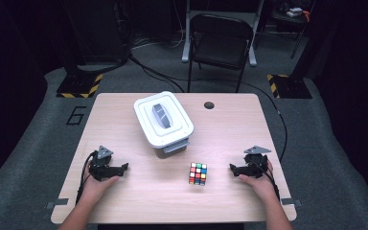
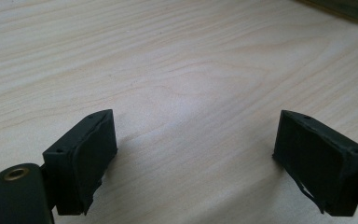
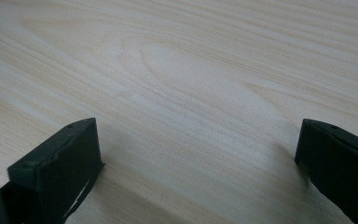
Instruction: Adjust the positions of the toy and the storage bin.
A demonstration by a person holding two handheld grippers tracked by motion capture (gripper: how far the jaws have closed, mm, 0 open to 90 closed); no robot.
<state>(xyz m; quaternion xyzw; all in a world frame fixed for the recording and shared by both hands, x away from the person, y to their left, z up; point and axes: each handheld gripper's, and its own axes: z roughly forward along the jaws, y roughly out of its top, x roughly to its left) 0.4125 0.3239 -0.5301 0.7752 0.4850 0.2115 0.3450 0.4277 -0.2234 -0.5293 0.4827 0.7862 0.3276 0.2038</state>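
Both forearms lay flat on the pale wooden bench [image 1: 124, 124], the left gripper [image 1: 123, 167] well left of the multicoloured puzzle cube [image 1: 198, 173] and the right gripper [image 1: 232, 168] nearer on its right, pointing inward. A white lidded plastic box [image 1: 163, 118] stood behind the cube; grey carpet and a black folding chair [image 1: 219, 43] lay beyond. Each gripper's fingers [image 2: 91, 154] stood wide apart, empty over bare wood.

The high view looked down from the near side; both gripper views skimmed close over the shared table [image 1: 139, 187].
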